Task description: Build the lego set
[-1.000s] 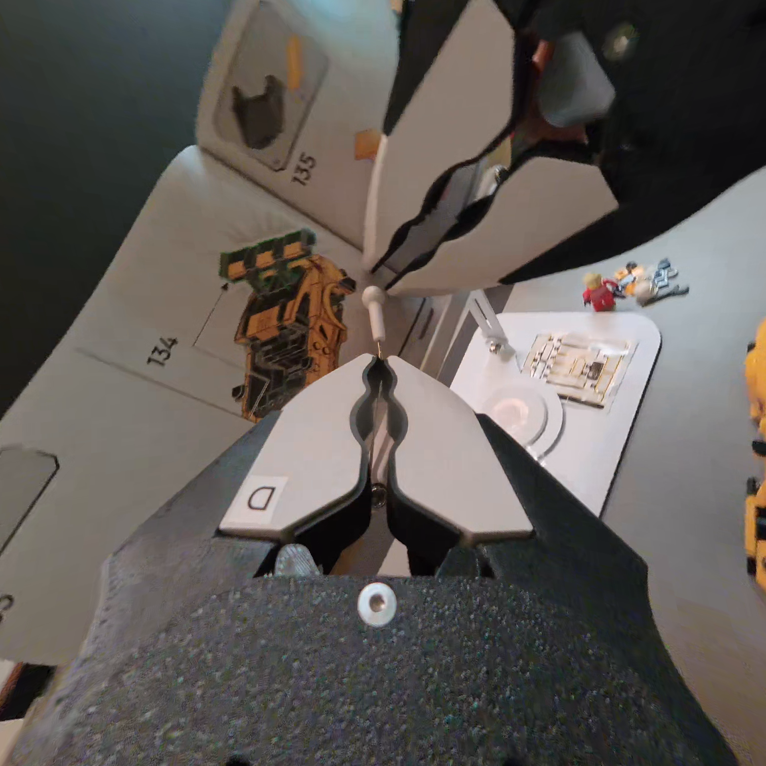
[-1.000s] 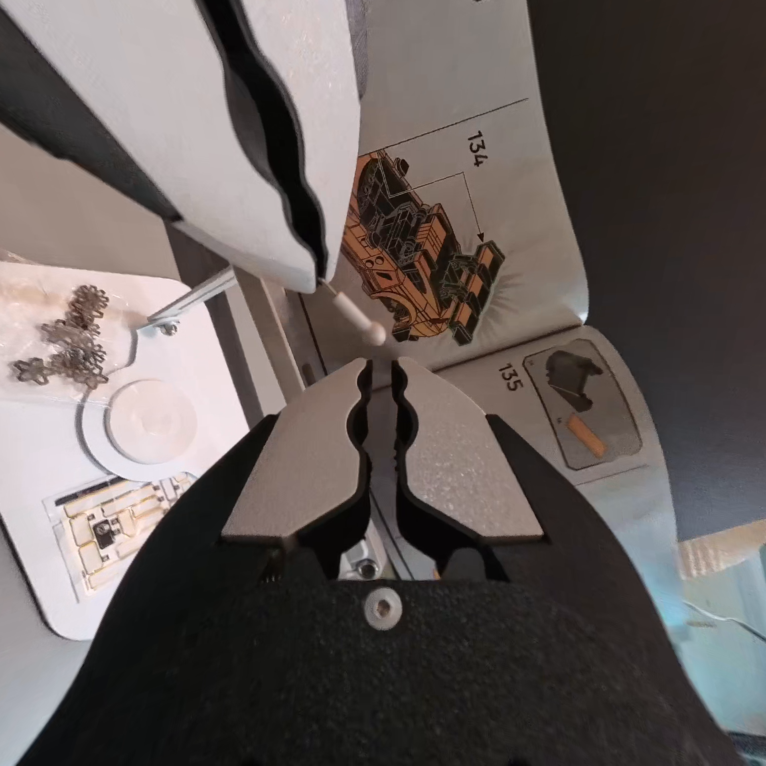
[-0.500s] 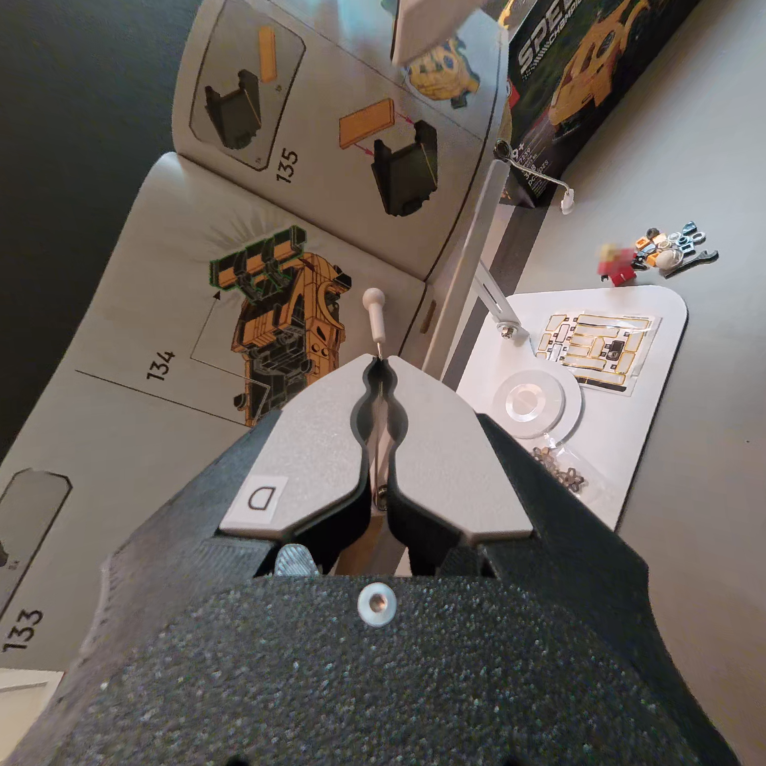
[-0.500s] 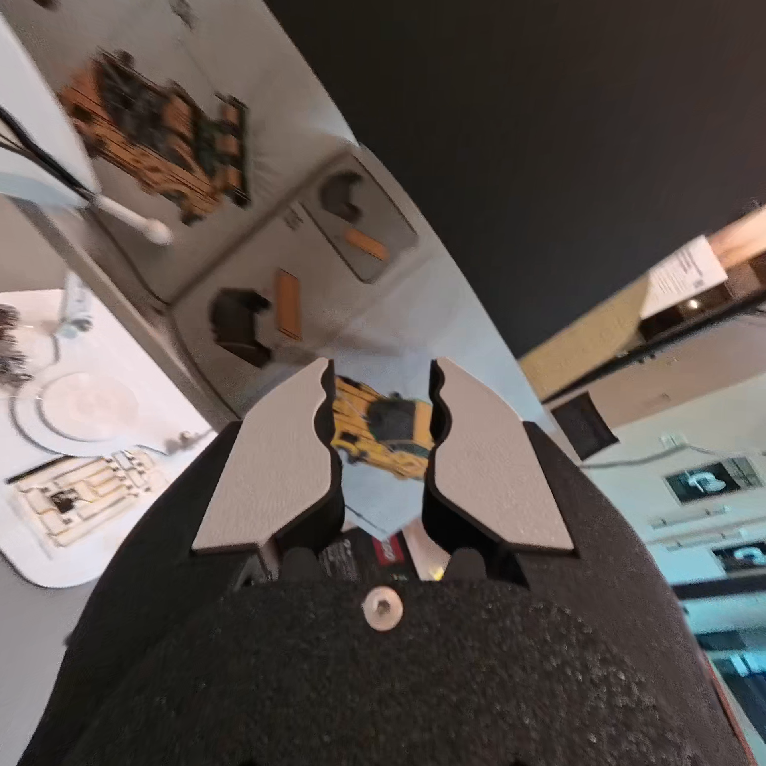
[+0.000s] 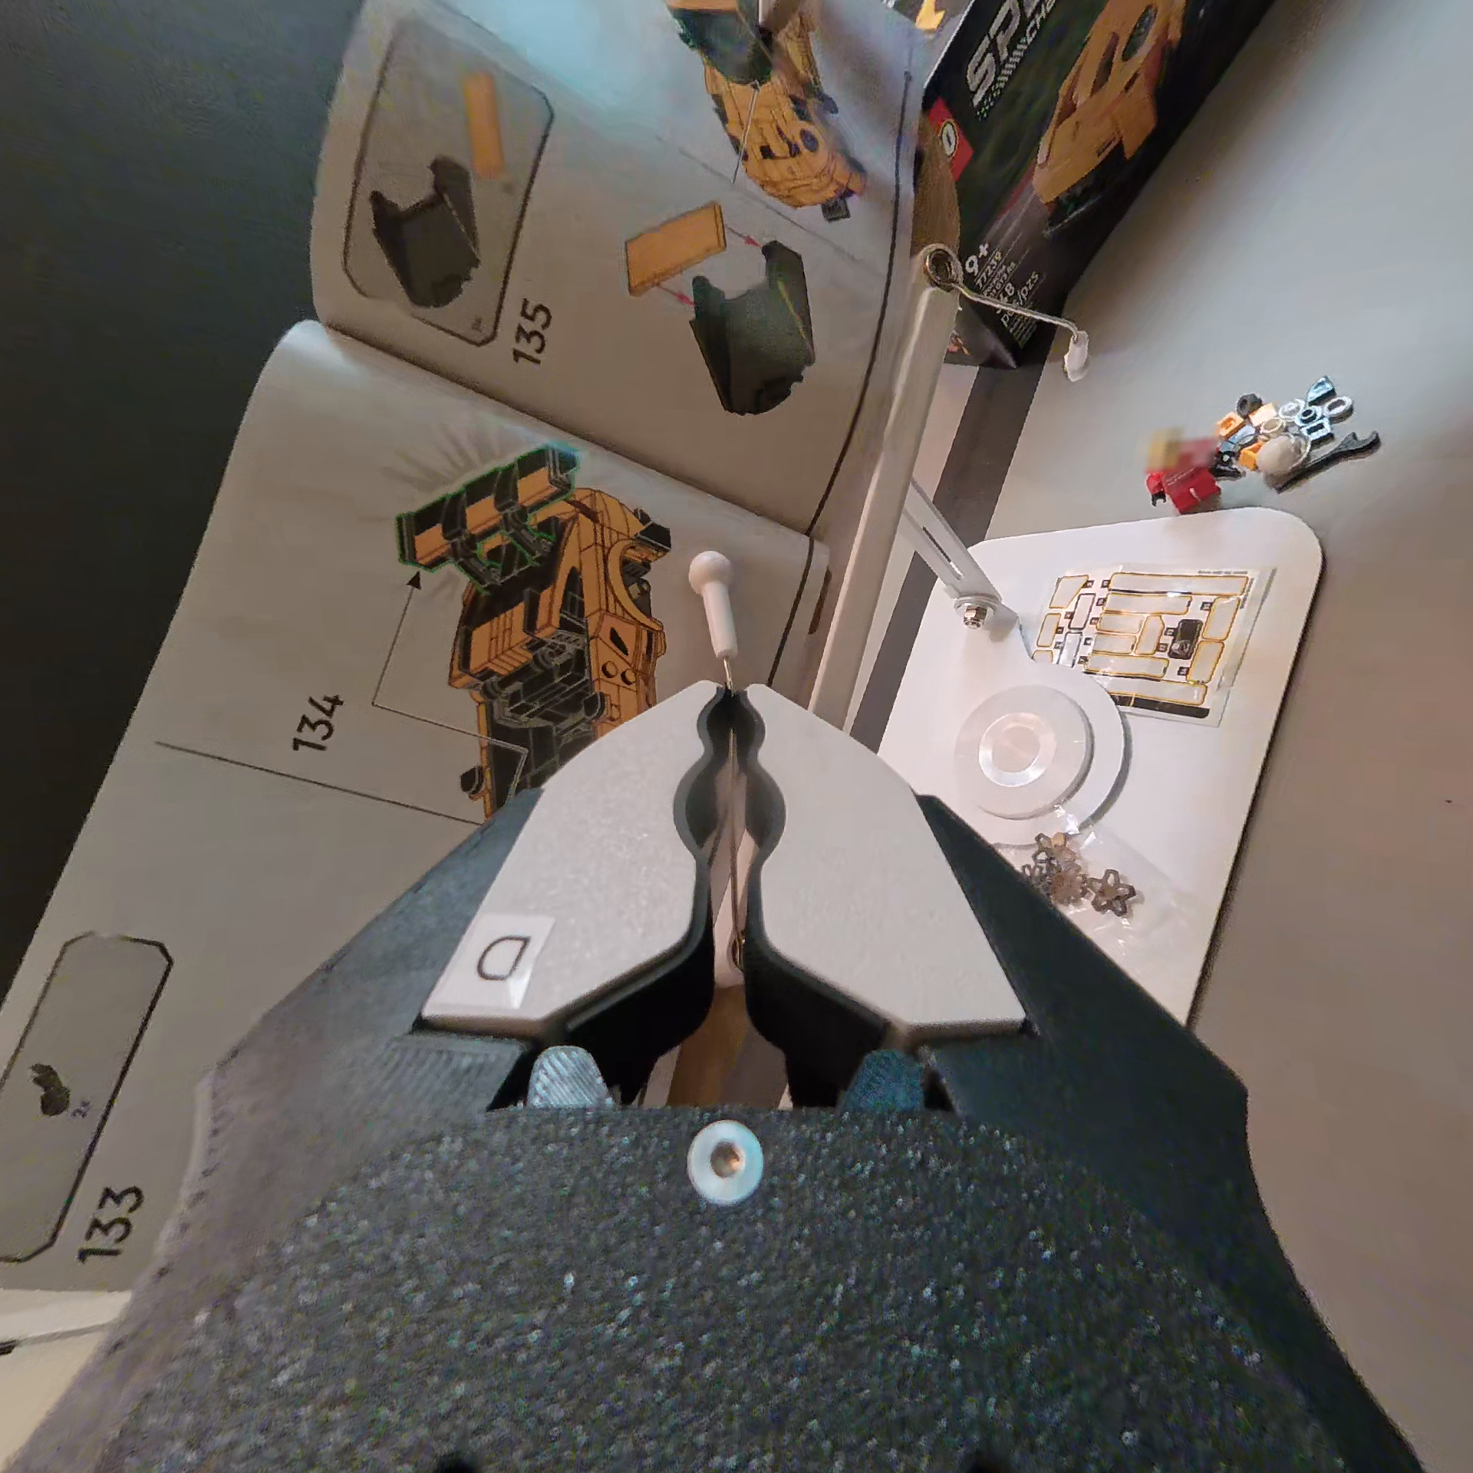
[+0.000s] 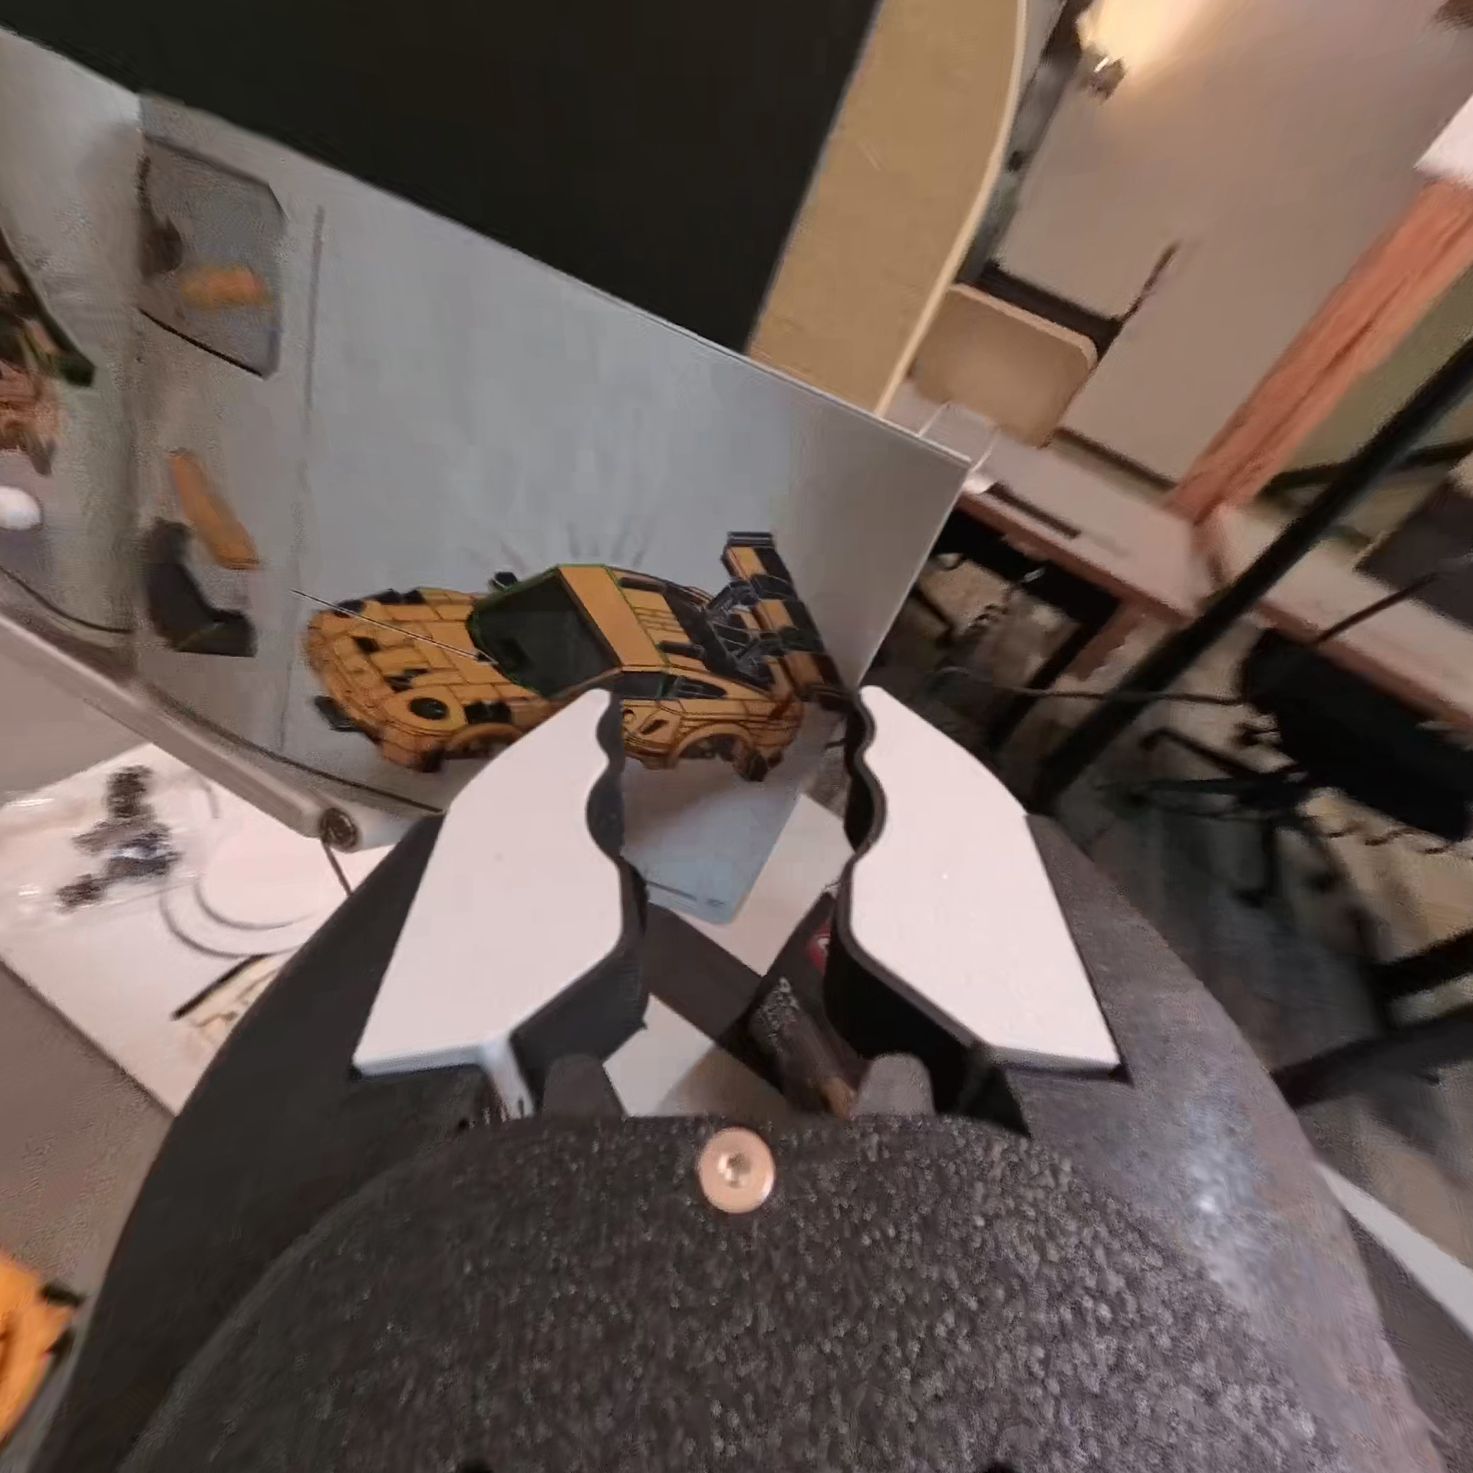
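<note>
Beside the propped instruction booklet (image 5: 494, 677), the left gripper (image 5: 729, 697) stays clamped on the thin wire arm of the white-tipped page holder (image 5: 713, 598), drawn off the page. The right gripper (image 6: 729, 737) has swung away and opened wide, empty, facing the booklet's far corner. A page turn seems likely next; loose lego pieces (image 5: 1267, 450) lie well apart on the table (image 5: 1355, 956).

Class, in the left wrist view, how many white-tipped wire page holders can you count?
2. One white-tipped wire is pinched in the left gripper fingers, over the instruction booklet; the other wire hangs beside the set's box. More may be hidden.
</note>
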The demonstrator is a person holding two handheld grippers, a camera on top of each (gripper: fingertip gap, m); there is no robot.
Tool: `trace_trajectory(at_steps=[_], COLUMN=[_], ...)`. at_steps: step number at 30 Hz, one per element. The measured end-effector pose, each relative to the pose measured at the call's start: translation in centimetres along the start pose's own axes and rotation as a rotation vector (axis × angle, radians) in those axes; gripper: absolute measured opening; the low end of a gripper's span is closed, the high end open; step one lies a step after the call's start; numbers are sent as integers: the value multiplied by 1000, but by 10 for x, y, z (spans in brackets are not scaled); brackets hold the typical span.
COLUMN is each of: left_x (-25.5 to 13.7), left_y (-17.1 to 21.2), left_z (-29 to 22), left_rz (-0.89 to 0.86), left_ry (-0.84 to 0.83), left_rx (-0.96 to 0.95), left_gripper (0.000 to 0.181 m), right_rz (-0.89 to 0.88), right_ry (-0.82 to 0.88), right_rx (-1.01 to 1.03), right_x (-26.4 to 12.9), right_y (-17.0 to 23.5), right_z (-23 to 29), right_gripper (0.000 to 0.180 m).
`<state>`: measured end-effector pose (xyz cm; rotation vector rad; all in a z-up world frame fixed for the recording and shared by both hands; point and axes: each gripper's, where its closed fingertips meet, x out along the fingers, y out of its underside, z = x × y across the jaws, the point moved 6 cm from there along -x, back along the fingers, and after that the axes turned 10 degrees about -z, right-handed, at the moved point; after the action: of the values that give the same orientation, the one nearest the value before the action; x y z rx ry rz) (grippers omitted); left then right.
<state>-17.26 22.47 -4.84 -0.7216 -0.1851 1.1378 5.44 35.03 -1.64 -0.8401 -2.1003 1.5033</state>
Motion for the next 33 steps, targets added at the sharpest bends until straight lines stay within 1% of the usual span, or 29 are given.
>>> trace_trajectory(at_steps=[1,2,4,5,6,7,9,12,15,18,20,21,22,24,26,28,30,33], left_x=[0,1,2,1,1,1,1,2,2,2,3,3,3,3,3,4,4,3], left_y=[0,0,0,0,0,-1,-1,-1,-1,0,1,1,1,2,2,2,2,3], left_z=[0,-1,-2,-2,-2,-2,-1,-1,-1,-2,-2,-3,-3,-3,-3,-3,-4,-7], left_rz=[6,12,19,17,16,14,19,26,23,20,14,10,5,-3,-4,-2,-5,-18], left_ry=[-1,0,0,-2,-2,-4,-1,13,18,14,12,10,8,6,6,6,5,1], left_rx=[8,15,24,24,20,21,22,30,33,27,15,9,3,-5,-8,-11,-14,-12], left_gripper=[0,0,1,0,0,0,1,1,1,1,1,1,1,0,1,1,1,1], right_rz=[-2,5,11,6,-11,-28,-23,-19,-9,-14,-65,-119,-167,-206,-144,-65,33,133], right_ry=[-9,-30,-29,-28,-38,-53,-59,-61,8,142,249,262,249,108,-65,-176,-209,-242], right_rx=[-35,-47,-52,-46,-16,29,58,24,3,3,-62,-115,-179,-301,-400,-529,-653,-690], right_x=[-1,-1,0,0,-2,-3,-2,2,1,-10,-25,-33,-39,-42,-33,-16,9,40], right_y=[-1,0,1,0,-2,-4,-5,-5,-8,-18,-38,-53,-70,-95,-103,-98,-84,-62], right_z=[7,13,17,16,15,16,18,25,17,1,-4,2,14,52,92,123,138,145], right_gripper=[45,42,41,38,28,23,20,17,19,32,38,38,37,30,30,27,26,19])
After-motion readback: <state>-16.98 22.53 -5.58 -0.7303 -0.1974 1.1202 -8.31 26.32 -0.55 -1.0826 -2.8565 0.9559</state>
